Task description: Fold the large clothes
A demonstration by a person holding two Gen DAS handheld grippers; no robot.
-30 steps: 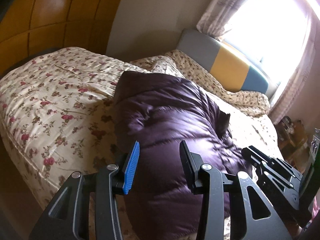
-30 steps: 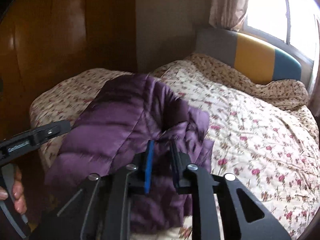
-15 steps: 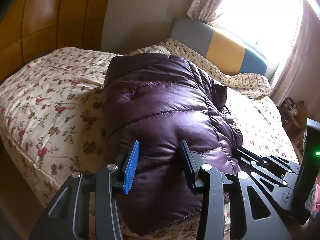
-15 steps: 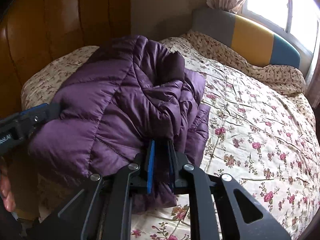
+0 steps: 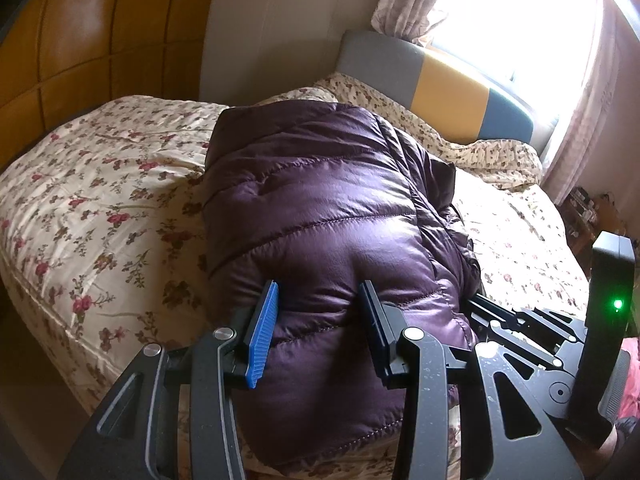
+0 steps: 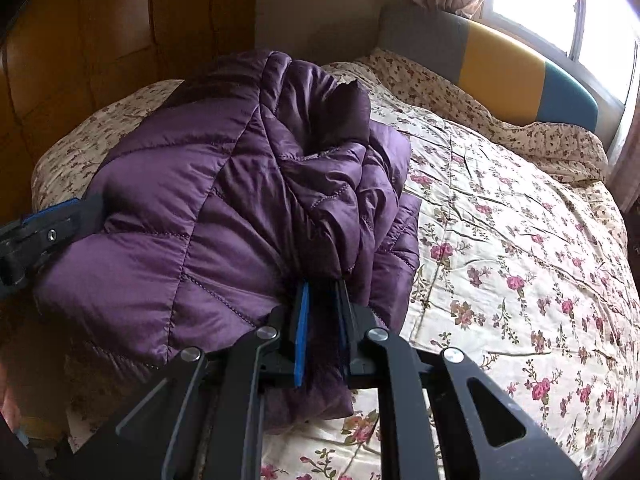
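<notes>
A purple quilted down jacket (image 5: 312, 216) lies bundled on the floral bed (image 5: 100, 184), folded over itself. My left gripper (image 5: 318, 300) is open, its jaws wide apart, pressed against the jacket's near puffy edge. My right gripper (image 6: 322, 304) is shut on a fold of the jacket (image 6: 224, 200) at its near right edge, with fabric bunched between the pads. The left gripper shows at the left edge of the right wrist view (image 6: 44, 232), against the jacket's side. The right gripper's body shows at the right of the left wrist view (image 5: 532, 320).
The bed's floral quilt (image 6: 520, 240) spreads wide to the right of the jacket. A grey, yellow and blue headboard (image 5: 444, 80) stands at the far end under a bright window. Brown padded wall panels (image 5: 80, 40) run along the left. Cluttered furniture (image 5: 588, 208) stands at the right.
The jacket's far part has been drawn over toward me and now lies bunched in a thicker bundle. The right gripper has stayed shut on the fabric; the left stays open at the near edge.
</notes>
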